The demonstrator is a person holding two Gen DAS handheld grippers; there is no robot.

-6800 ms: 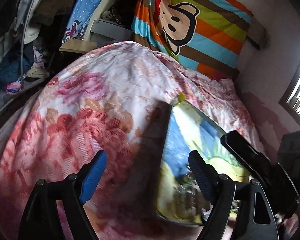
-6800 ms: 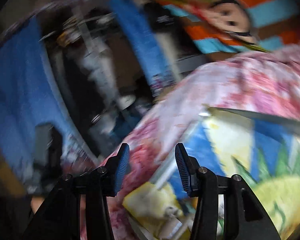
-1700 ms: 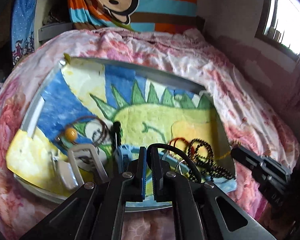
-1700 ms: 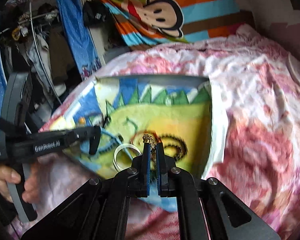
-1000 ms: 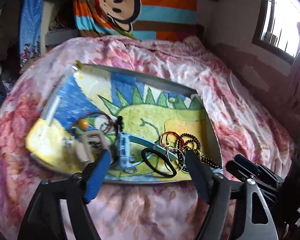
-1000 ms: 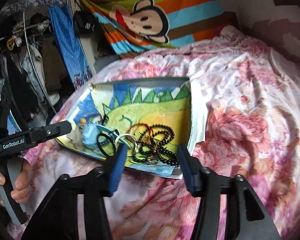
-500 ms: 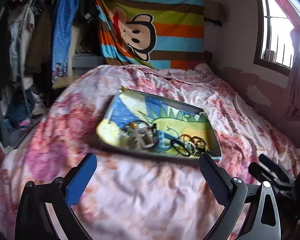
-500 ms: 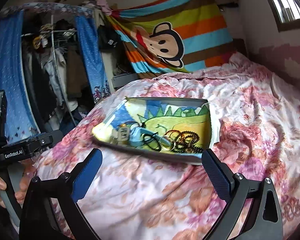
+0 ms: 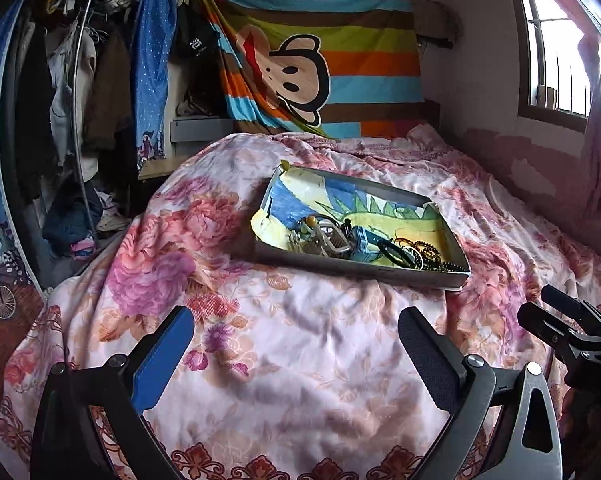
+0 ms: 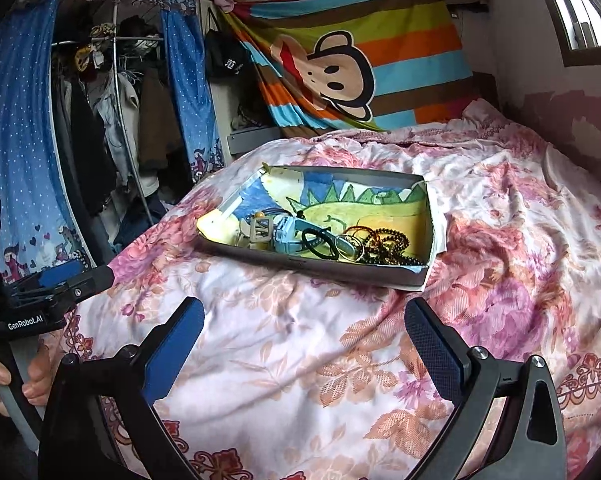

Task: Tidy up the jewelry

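Left tongs (image 9: 292,338) spread wide and empty, right tongs (image 10: 302,332) likewise, grey tray (image 10: 312,266) of jewelry (image 10: 374,242) on floral bed (image 10: 284,340), well apart from both.

Left gripper (image 9: 296,344): jaws spread wide, nothing between them.
Right gripper (image 10: 304,340): jaws spread wide, nothing held.
Left hand (image 10: 4,380): wrapped around its gripper's handle.
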